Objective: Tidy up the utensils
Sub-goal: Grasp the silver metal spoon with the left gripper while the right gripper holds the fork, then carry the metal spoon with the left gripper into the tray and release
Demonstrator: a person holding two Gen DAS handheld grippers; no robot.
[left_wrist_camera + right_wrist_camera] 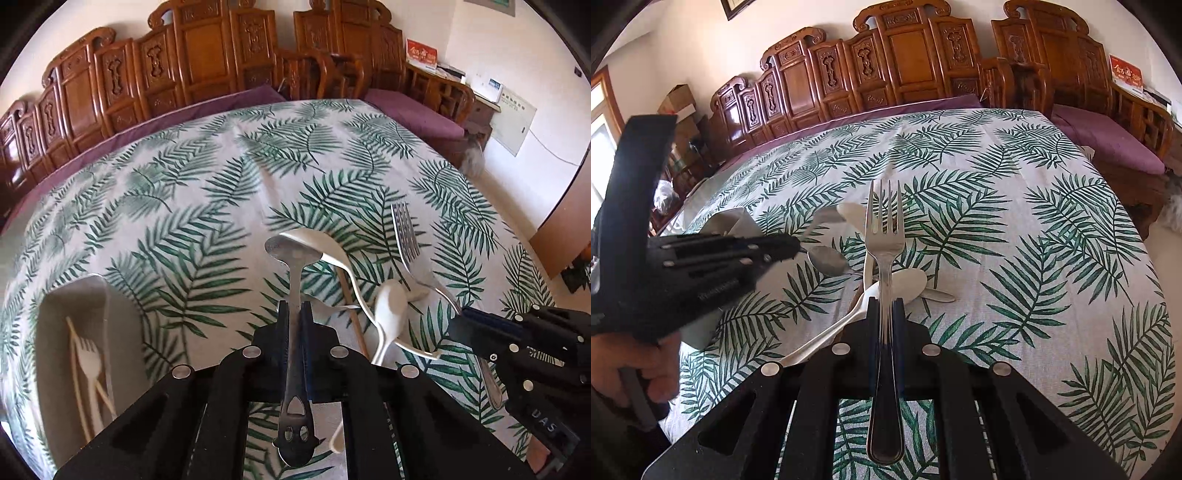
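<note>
Steel is what I see first: my left hand-held gripper [294,314] is clenched on a steel spoon [293,295]. The spoon's thin neck sits between the two black fingers [282,325], its bowl points away from me, and its wide handle end with three holes hangs back toward the camera. The spoon is up off the surface.

My right hand-held gripper [885,314] is clenched on a steel fork [884,258]. The tines point up and away, and the dark handle runs back between the fingers.

Just past both grippers lies a small heap of utensils on the surface [207,177], which has a white cloth with green leaves. In the left wrist view I see another steel spoon [325,247] with a bent handle, a white spoon [389,306], and a thin wooden stick [354,314] under them. They cross and touch each other.

At the left of that view stands a grey holder [62,325]. A white fork [90,363] and pale sticks [75,365] are inside it.

In the right wrist view a hand [653,373] grips the left tool.

Far behind the surface are carved wooden chairs [207,55] with purple cushions [417,114].
</note>
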